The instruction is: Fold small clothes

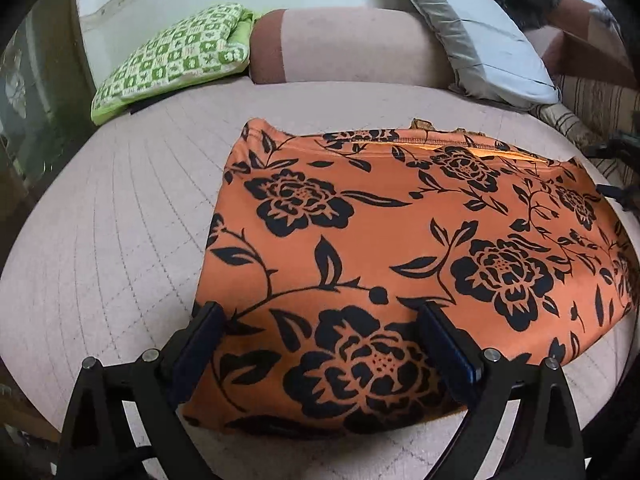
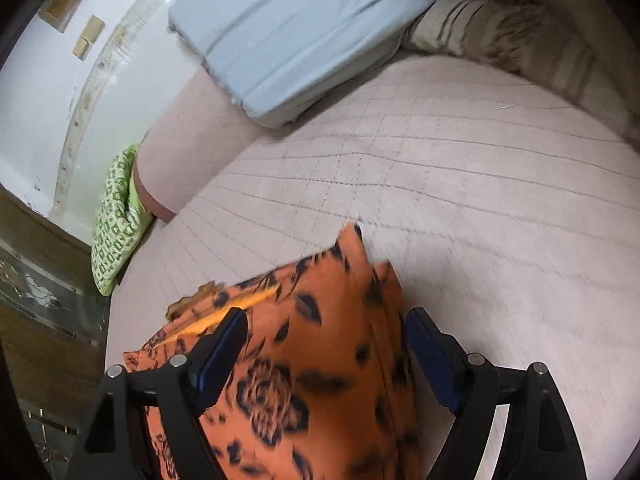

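An orange garment (image 1: 400,248) with a black flower print lies flat and folded on the pale pink quilted cover (image 1: 120,240). My left gripper (image 1: 322,318) is open. Its fingers straddle the garment's near left corner, the left finger (image 1: 208,320) just at the cloth's edge. The right wrist view is blurred. There my right gripper (image 2: 326,320) stands open and wide over the garment's (image 2: 320,360) right end. One finger (image 2: 232,332) is over the cloth and the other sits beside its stacked folded edge. Neither gripper's pads press on the fabric.
A green patterned cushion (image 1: 176,60) and a pale blue pillow (image 1: 480,40) lean on the pink backrest (image 1: 344,48) at the far side. A striped beige blanket (image 2: 540,40) lies far right. A wooden cabinet with glass (image 2: 44,300) stands left of the bed.
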Tool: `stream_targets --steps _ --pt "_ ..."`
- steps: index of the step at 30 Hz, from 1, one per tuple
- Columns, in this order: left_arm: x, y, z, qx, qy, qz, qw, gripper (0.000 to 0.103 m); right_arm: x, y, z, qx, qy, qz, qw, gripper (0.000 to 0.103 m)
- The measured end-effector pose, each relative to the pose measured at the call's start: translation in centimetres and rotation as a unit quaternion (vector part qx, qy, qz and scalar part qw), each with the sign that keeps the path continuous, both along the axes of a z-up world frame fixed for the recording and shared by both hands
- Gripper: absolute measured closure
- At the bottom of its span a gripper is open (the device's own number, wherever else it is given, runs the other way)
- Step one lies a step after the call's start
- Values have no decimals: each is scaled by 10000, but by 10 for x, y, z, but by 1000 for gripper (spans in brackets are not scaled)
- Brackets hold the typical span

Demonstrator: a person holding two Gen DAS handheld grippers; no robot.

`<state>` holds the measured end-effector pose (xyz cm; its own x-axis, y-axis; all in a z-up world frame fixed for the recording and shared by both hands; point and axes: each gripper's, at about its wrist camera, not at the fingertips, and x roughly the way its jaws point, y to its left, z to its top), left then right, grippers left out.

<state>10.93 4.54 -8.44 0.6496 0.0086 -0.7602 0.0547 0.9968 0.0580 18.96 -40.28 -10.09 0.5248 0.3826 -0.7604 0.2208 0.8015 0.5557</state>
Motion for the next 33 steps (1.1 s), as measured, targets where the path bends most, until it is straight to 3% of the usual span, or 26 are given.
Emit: stream_targets --steps 1,2,7,10,11,12,13,15,17,19,22,26,28,29,30,33 --pt "1 -1 -1 29 -4 -9 10000 6 8 2 -10 -9 160 113 9998 46" --pt "3 -2 -2 57 -2 -10 10000 6 15 4 -22 -204 390 192 9988 87" --pt "11 -1 -6 56 -8 46 10000 6 7 -12 -29 237 272 -240 9991 86" --pt "9 -2 -5 52 -16 66 10000 6 -5 -7 -9 -244 307 -292 9988 70" --pt "8 -2 -4 45 -17 65 10000 6 -12 -2 4 -692 282 -367 9965 51" --pt "6 -2 -3 27 -17 79 10000 6 -19 2 15 -915 150 -417 9948 41" --pt "6 -1 -2 2 -15 96 10000 6 -28 8 29 -1049 -93 -391 9937 41" --pt "3 -2 -1 -44 -17 124 9999 6 -37 34 54 -1223 -478 10 9913 39" --pt "2 -3 0 -34 -18 92 10000 6 -37 70 66 -1242 -584 659 9883 38" --pt "0 -4 0 19 -37 41 10000 6 -30 113 64 -1094 -470 1294 9844 38" --pt "0 -3 0 -28 -27 39 10000 6 -18 162 53 -943 -366 1648 9811 38" --pt "0 2 1 -135 -12 75 9999 6 10 212 22 -1037 -144 1695 9800 47" --pt "1 5 0 -182 16 67 9998 6 27 218 -4 -1176 251 1539 9807 75" --pt "2 5 0 -193 28 63 9998 6 31 212 -9 -1052 230 1345 9850 91" --pt "2 6 0 -207 30 67 9998 6 33 209 -6 -914 192 1284 9873 101" --pt "4 7 1 -306 30 73 9995 6 42 203 3 -1079 36 1077 9883 102"
